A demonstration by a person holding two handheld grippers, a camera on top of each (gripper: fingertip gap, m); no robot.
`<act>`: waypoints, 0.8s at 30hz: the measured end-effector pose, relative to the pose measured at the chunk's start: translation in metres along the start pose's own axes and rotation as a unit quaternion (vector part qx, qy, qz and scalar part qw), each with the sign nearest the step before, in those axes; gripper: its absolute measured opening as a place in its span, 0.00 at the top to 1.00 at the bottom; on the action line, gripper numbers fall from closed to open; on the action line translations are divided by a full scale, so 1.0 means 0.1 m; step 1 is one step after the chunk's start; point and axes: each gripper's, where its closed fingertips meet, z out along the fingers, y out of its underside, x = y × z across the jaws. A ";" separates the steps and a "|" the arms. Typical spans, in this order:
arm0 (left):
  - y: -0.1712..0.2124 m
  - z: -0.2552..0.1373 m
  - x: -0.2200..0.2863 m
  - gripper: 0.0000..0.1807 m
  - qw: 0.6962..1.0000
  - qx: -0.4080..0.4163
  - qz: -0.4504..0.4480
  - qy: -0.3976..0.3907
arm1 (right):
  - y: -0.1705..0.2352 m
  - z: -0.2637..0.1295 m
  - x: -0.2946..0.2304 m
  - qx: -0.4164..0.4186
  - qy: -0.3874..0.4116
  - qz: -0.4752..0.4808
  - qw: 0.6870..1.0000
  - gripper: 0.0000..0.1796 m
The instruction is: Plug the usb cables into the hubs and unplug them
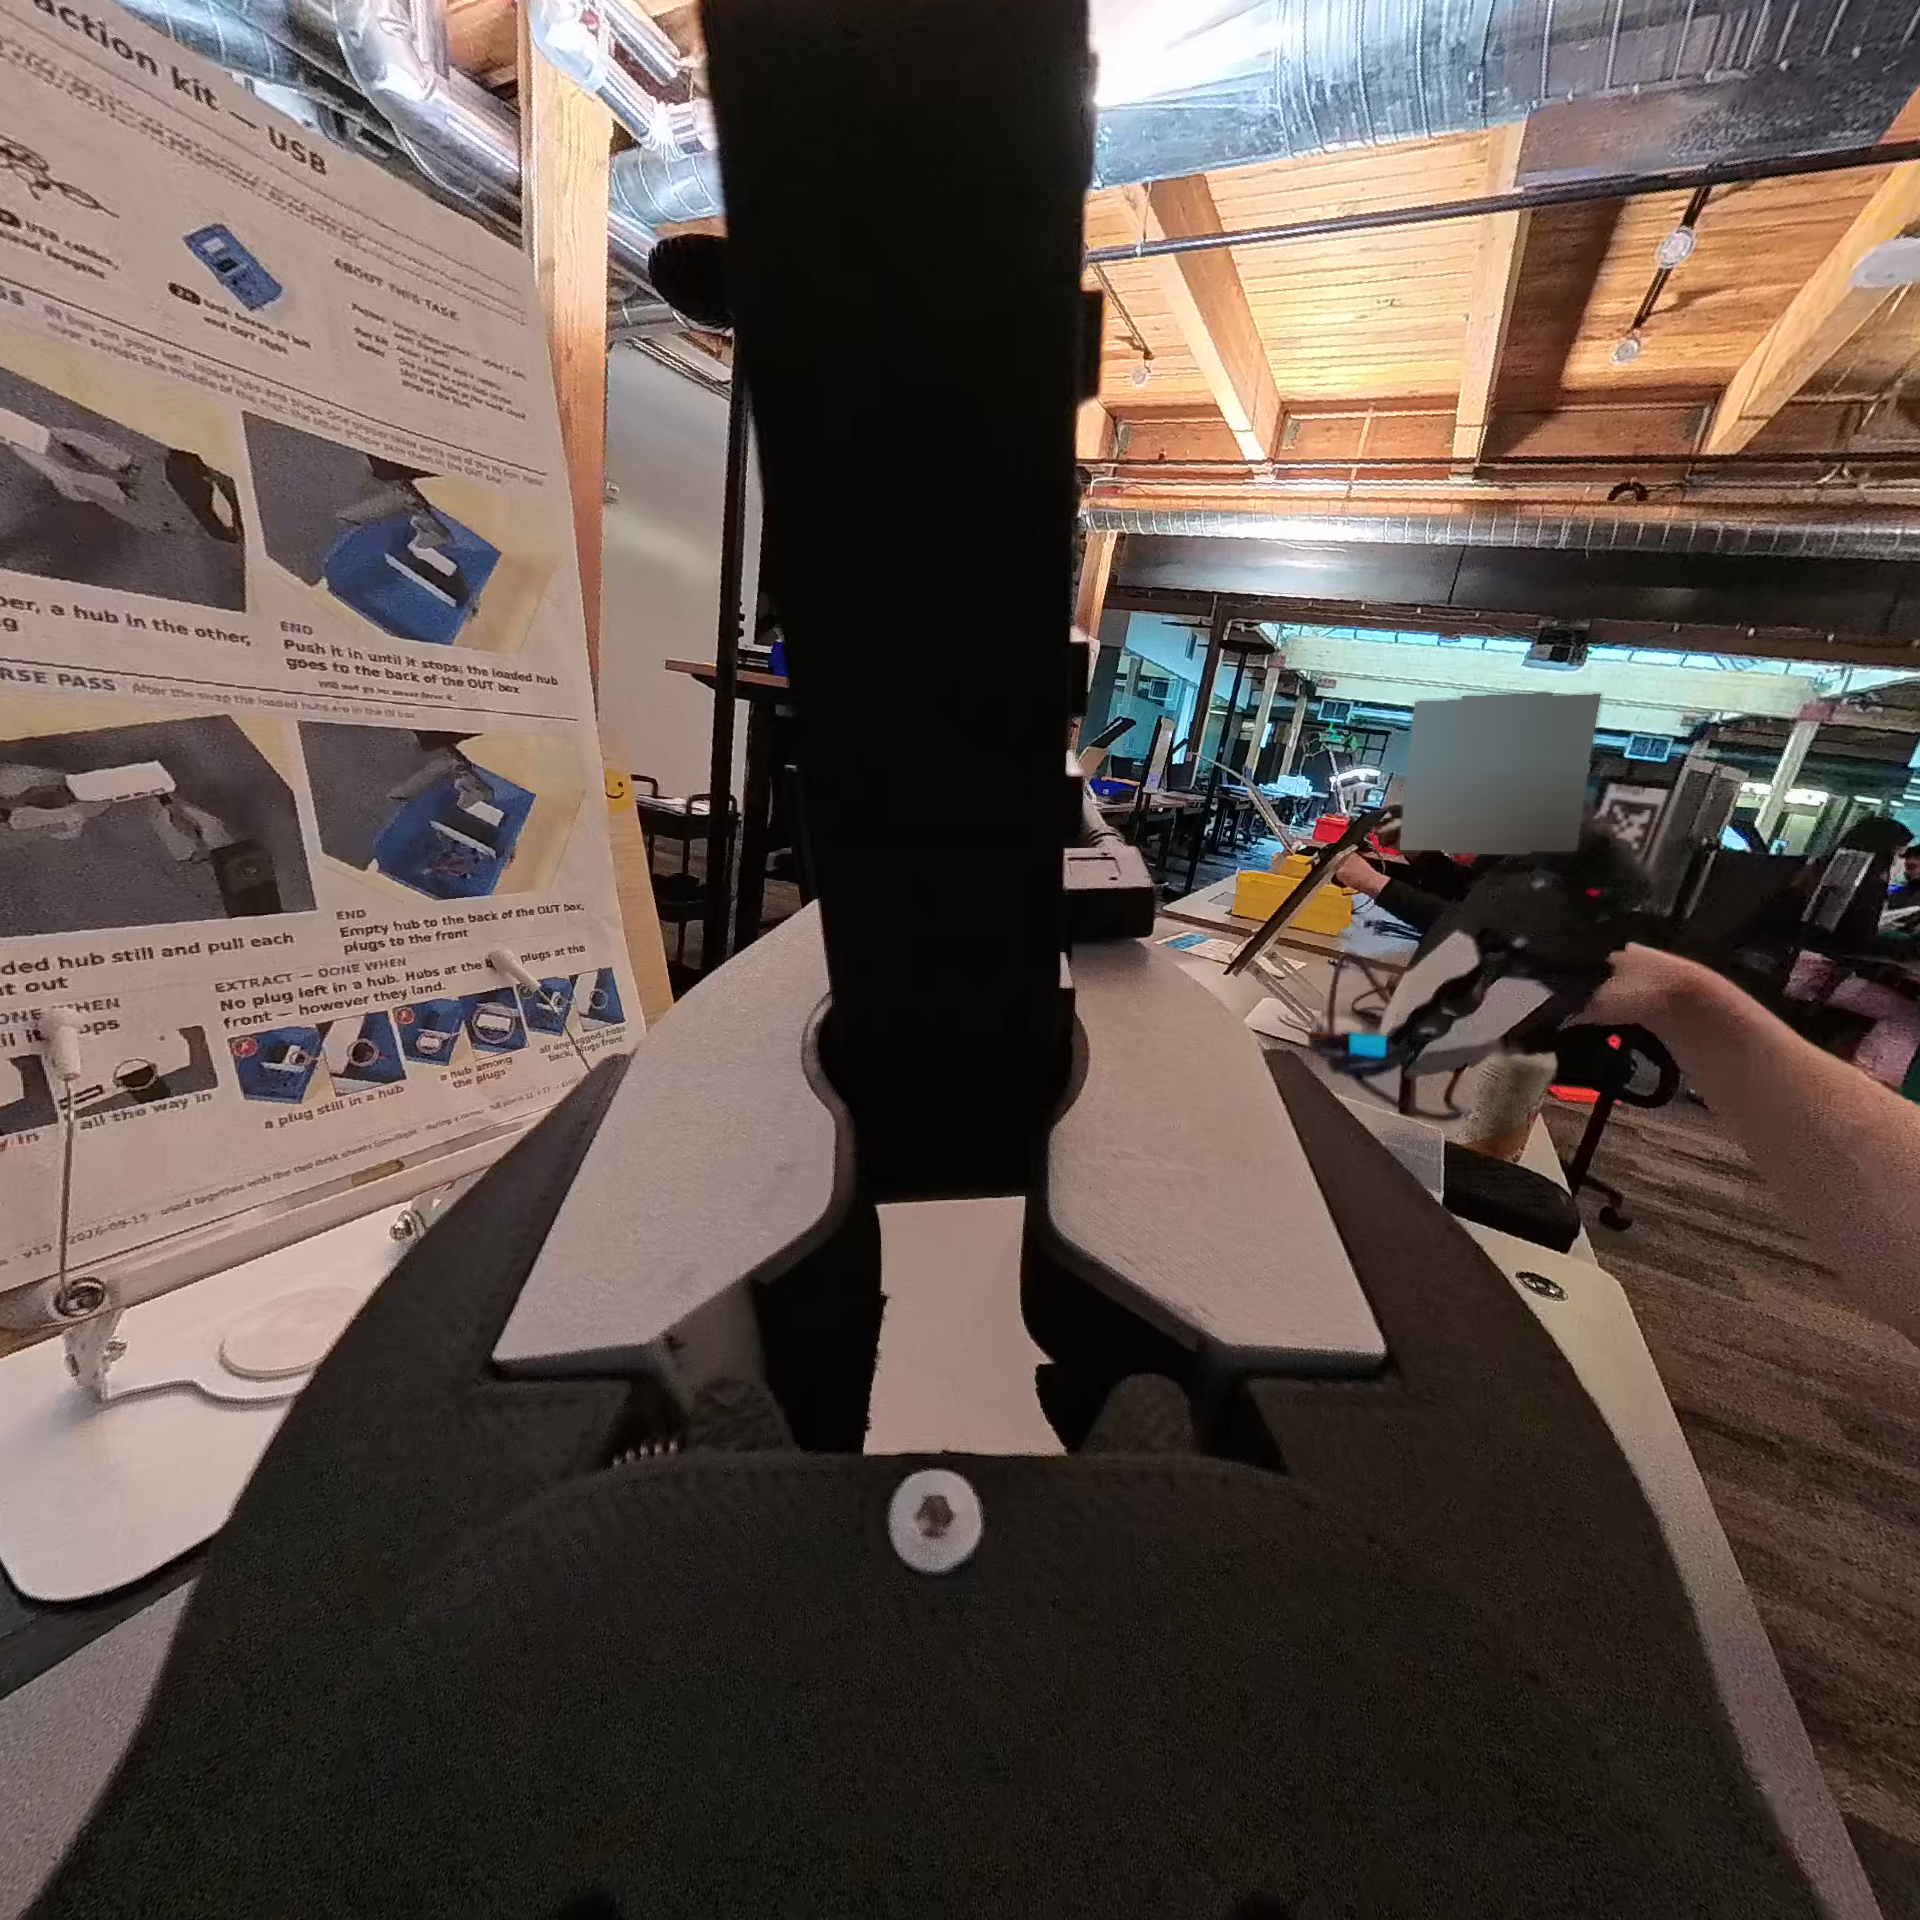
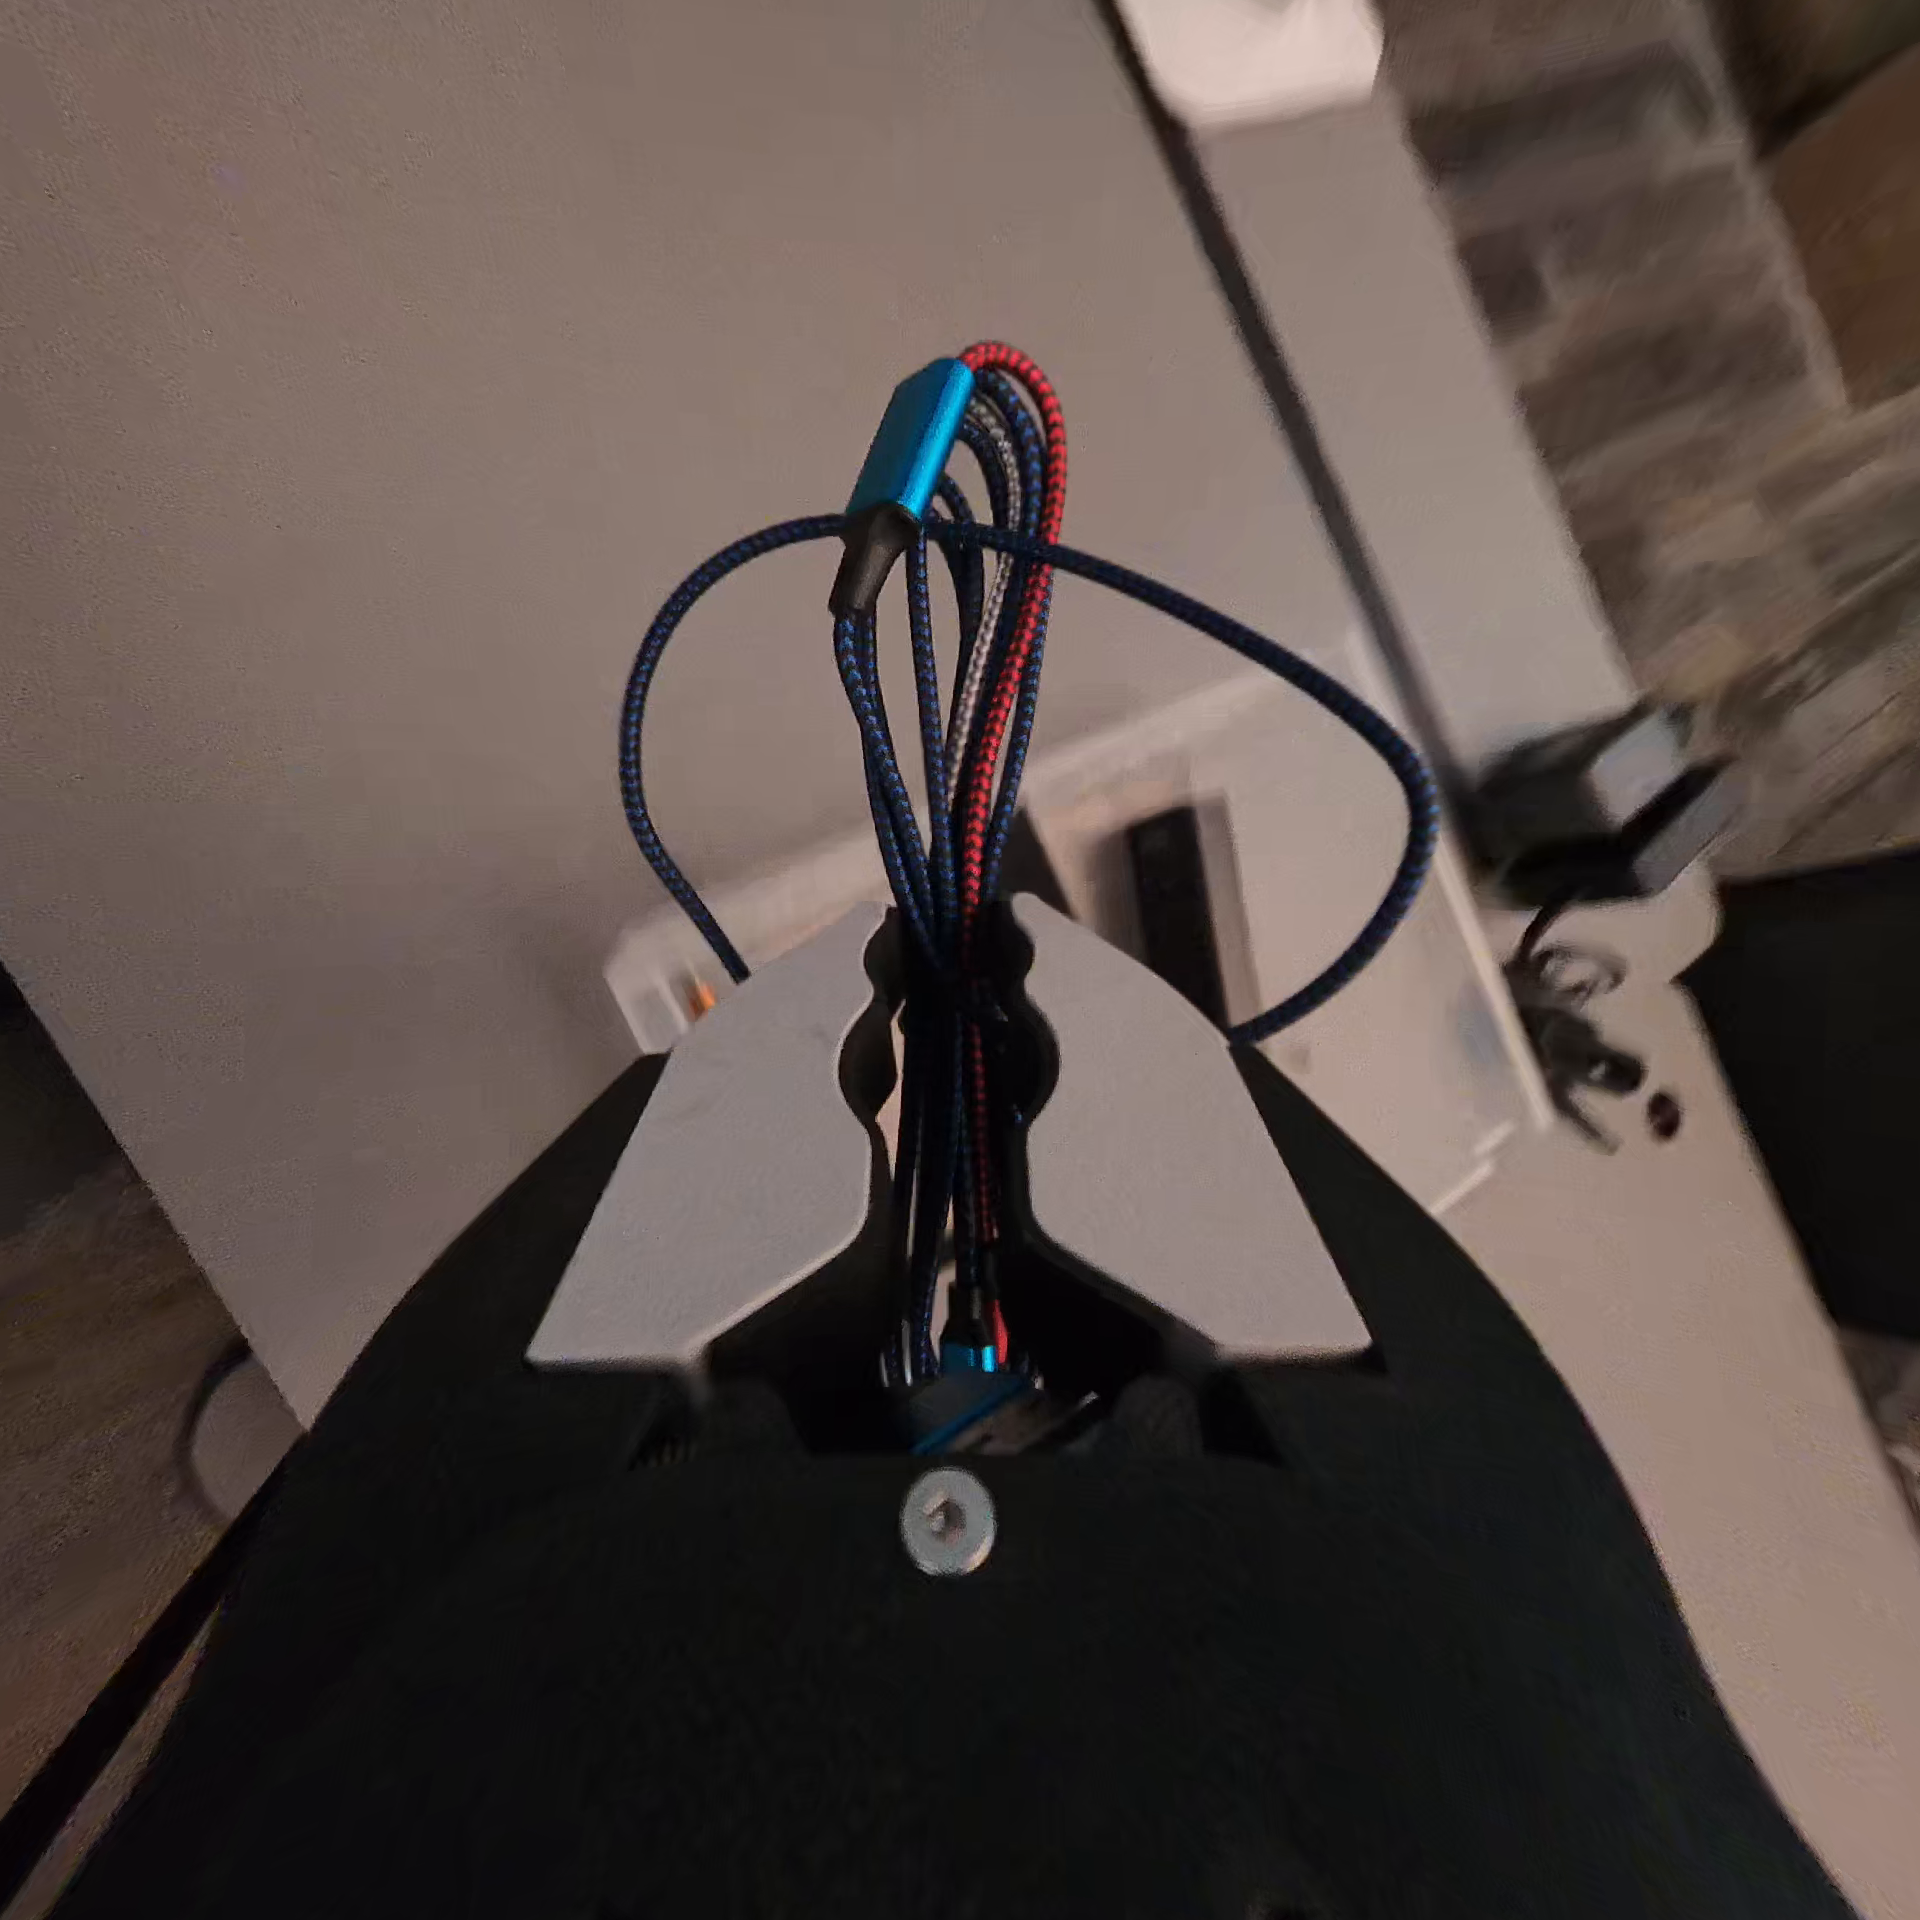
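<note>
left wrist view: left tongs (image 1: 940, 1049) clenched on a long black hub (image 1: 904, 520), upright, presumably to steady it for plugging; printed instruction sheet (image 1: 281, 623) propped beside on the table (image 1: 94, 1455). right wrist view: right tongs (image 2: 948, 966) grasping a bundle of braided usb cables (image 2: 966, 727), blue plug (image 2: 914, 436) free at top.

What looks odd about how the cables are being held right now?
The right gripper clamps a whole bunch of braided cables mid-length, not one plug. Loops splay out both sides, and a blue plug dangles loose above the fingers. The left gripper grips a black hub.
</note>
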 end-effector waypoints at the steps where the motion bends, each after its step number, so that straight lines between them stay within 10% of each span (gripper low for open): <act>1: 0.00 0.01 0.02 0.84 1.000 -0.001 0.001 0.002 | 0.24 0.08 0.01 -0.017 -0.010 0.010 1.000 0.91; 8: 0.14 0.12 0.08 0.84 1.000 -0.027 0.008 0.006 | 1.22 0.79 -0.13 -0.153 -0.071 0.014 0.986 0.90; 15: 0.34 0.26 0.12 0.84 0.998 -0.056 0.016 0.014 | 1.00 0.56 0.17 -0.193 -0.007 -0.023 0.981 0.81; 19: 0.42 0.32 0.11 0.84 0.997 -0.067 0.035 -0.003 | -0.06 0.28 0.51 -0.052 0.132 -0.066 0.988 0.83; 24: 0.53 0.35 -0.01 0.85 0.994 -0.077 0.065 -0.048 | -2.01 -0.07 0.18 0.314 0.275 -0.061 0.907 0.82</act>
